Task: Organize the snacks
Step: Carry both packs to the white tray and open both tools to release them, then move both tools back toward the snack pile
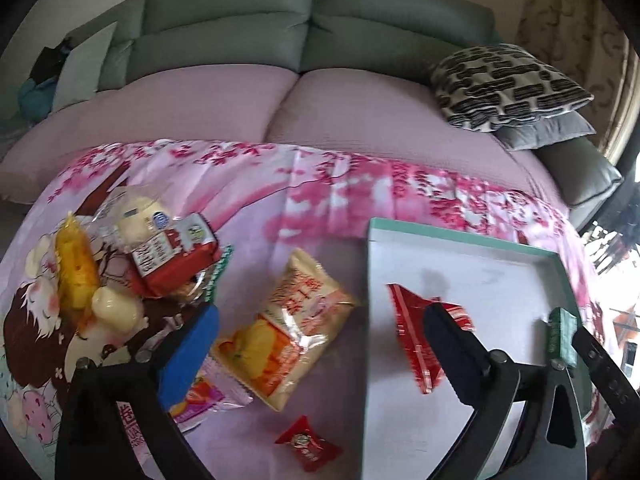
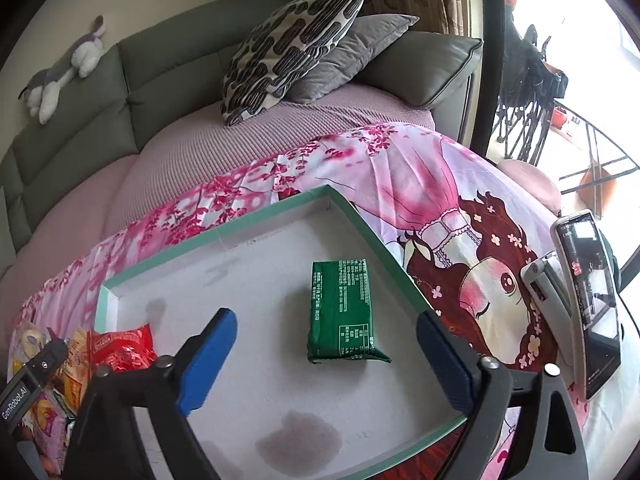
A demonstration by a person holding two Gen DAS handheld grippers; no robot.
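While both claws stand wide apart and grip nothing, the left claw (image 1: 320,344) hangs over a cream snack bag (image 1: 296,320) on the table, and the right claw (image 2: 324,360) frames a green packet (image 2: 342,312) lying in the teal-rimmed tray (image 2: 256,220), with a red wrapper (image 1: 416,336) beside. Beyond sits a sofa (image 1: 304,32).

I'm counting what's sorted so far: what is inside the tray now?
Two snacks lie in the tray: a green packet and a red packet. The left gripper hides part of the red one.
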